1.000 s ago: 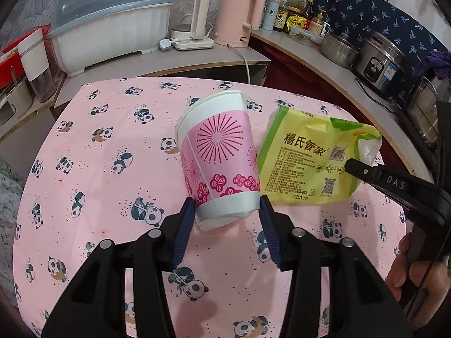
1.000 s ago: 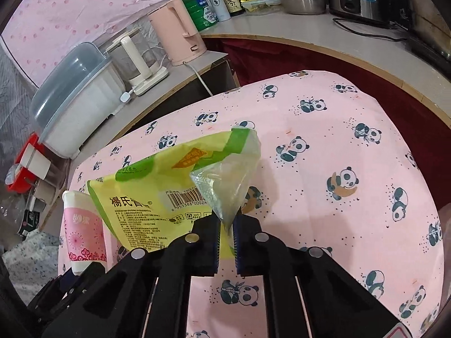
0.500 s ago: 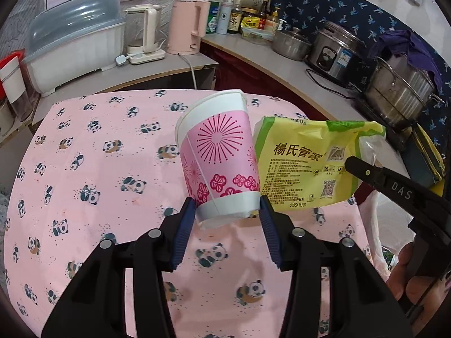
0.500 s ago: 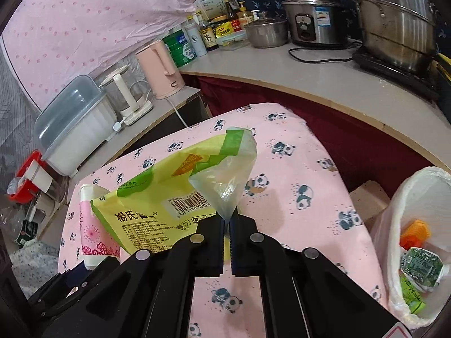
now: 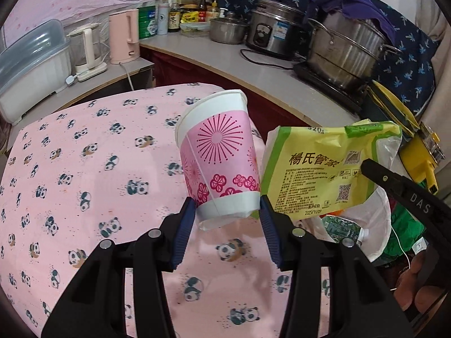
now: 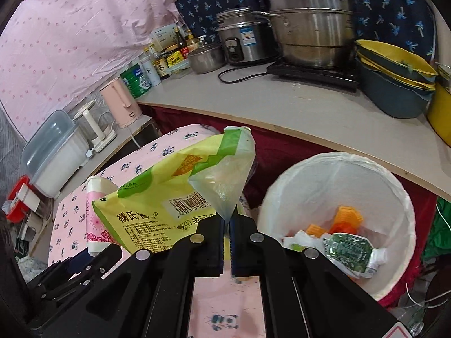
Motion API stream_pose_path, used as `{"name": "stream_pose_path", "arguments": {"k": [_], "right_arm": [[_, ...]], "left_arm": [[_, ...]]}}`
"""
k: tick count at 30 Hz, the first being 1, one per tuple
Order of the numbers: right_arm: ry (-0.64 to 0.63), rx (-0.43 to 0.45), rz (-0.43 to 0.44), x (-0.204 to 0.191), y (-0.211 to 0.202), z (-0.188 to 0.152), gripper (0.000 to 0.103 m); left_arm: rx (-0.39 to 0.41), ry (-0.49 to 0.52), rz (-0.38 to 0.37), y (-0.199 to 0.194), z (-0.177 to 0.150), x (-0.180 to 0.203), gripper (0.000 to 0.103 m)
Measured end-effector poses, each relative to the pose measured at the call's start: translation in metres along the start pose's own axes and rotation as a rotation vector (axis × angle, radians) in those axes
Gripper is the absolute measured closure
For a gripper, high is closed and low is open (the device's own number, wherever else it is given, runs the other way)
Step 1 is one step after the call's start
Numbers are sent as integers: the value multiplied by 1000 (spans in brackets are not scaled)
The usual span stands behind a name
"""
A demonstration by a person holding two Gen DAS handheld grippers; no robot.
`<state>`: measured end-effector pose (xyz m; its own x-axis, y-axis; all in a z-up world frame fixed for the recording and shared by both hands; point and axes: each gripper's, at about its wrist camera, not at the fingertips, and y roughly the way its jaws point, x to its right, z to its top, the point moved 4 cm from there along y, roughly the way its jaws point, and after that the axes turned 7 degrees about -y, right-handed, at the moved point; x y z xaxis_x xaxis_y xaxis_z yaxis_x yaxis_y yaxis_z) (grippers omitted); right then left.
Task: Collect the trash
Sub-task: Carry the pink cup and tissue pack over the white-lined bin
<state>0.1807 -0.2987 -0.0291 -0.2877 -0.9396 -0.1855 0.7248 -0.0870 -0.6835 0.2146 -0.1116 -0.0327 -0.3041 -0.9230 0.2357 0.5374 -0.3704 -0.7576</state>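
Observation:
My left gripper [image 5: 227,211] is shut on the base of a pink and white paper cup [image 5: 218,155] and holds it upright above the panda tablecloth [image 5: 84,183]. My right gripper [image 6: 227,225] is shut on the clear corner of a yellow-green plastic bag [image 6: 174,197], lifted off the table; the bag also shows in the left wrist view [image 5: 318,169]. A white-lined trash bin [image 6: 332,180] holding several wrappers stands to the right of the table, just right of the bag. The cup shows at the left in the right wrist view [image 6: 95,217].
A curved counter [image 6: 310,118] runs behind the bin with steel pots [image 6: 313,19], a rice cooker [image 6: 245,39], bottles and yellow-blue basins [image 6: 394,76]. A pink kettle [image 5: 124,36] and a covered dish rack [image 5: 31,64] stand beyond the table's far edge.
Both grippers have swung to the right with the cup and the bag still held. The trash bin has come into full view under and right of the bag.

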Motion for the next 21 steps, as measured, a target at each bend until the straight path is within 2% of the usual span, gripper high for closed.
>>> {"name": "stream_pose_path", "arguments": {"k": [11,21], "right_arm": [[157,60,-136,125,-54,-19,99],[269,80,-218,199,-83,-43,99]], "left_arm": [[-50,112,-81,13,-24,94,58],[-133,201,-150,43,-43,158,58]]}}
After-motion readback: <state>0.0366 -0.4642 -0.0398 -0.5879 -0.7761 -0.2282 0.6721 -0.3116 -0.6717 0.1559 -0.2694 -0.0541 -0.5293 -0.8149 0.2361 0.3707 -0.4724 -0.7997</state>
